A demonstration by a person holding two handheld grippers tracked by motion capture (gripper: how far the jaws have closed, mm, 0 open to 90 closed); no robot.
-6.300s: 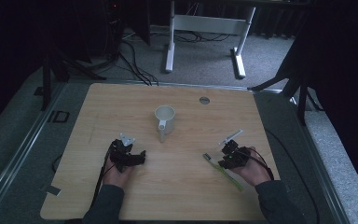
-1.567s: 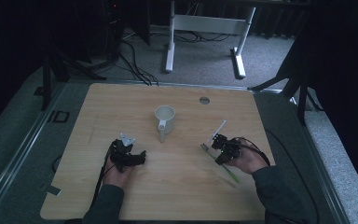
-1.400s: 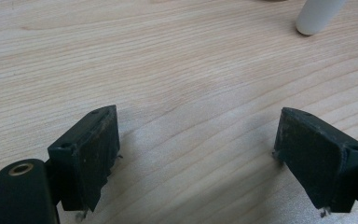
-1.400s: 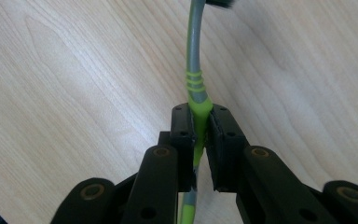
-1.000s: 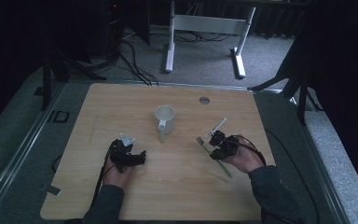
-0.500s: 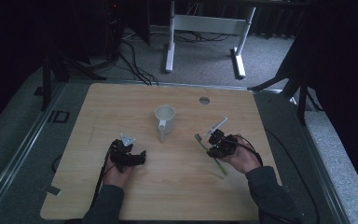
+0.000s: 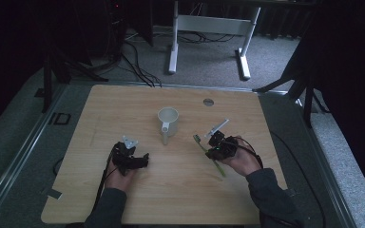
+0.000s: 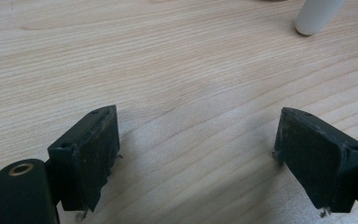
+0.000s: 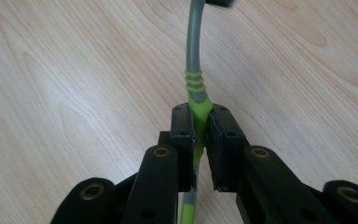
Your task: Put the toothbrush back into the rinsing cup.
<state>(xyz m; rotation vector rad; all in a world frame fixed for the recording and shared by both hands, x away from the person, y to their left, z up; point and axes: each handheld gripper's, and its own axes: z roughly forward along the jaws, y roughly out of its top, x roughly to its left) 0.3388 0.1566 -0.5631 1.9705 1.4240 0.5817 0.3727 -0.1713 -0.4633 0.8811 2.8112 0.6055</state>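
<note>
On top of the big wooden table (image 7: 123, 104), two hands are working with black grippers. Since a moment ago, the right gripper (image 7: 212, 142) has been sliding a little way toward the middle of the table, carrying the green and grey toothbrush (image 9: 195, 88) nearer to the white mug (image 7: 168, 118). It looks like the toothbrush is going into the mug, and it is not there yet. The jaws of the right gripper are pressed tight on the green handle, with the brush head pointing away toward the mug side. The left gripper (image 8: 196, 154) is staying in its place low over the bare wood, its jaws spread wide with nothing between them. A small round grey cap (image 7: 208, 101) is sitting in the table behind the mug, well apart. Nothing is standing between the toothbrush and the mug, though the mug's handle is pointing toward the person.
</note>
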